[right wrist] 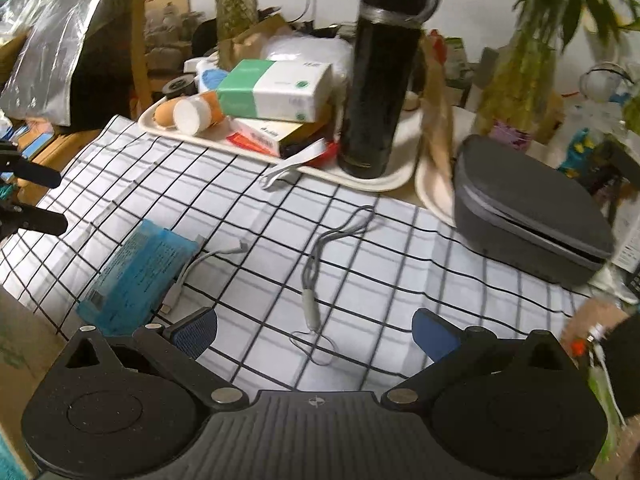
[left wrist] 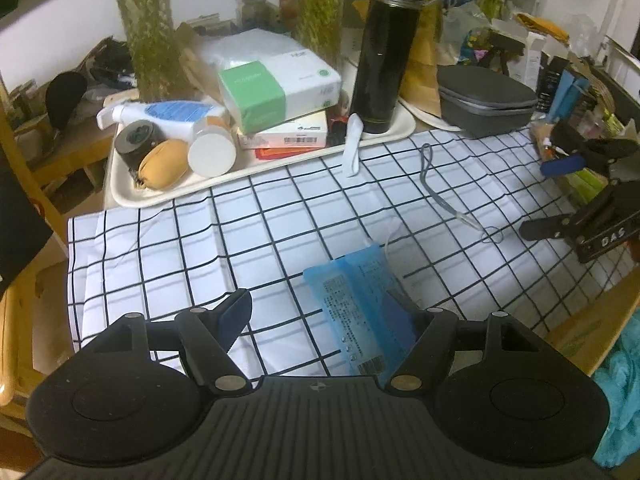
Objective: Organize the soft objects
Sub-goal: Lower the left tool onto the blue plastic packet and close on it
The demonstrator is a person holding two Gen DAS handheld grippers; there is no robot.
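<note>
Blue packet (left wrist: 362, 316) is lying nearest my left jaws (left wrist: 332, 312), on the checked cloth (left wrist: 248, 240) covering the counter; those jaws are standing wide, the right-hand finger touching or just beside the packet, nothing gripped. My right jaws (right wrist: 314, 330) are also gaping wide, hovering over the grey lanyard (right wrist: 312, 280) near the cloth's middle. I am judging the lanyard as the pick: centring on its stiff grey tab, then closing low so the thin loop is not slipping out. White cable (right wrist: 192, 268) is trailing beside the packet.
</note>
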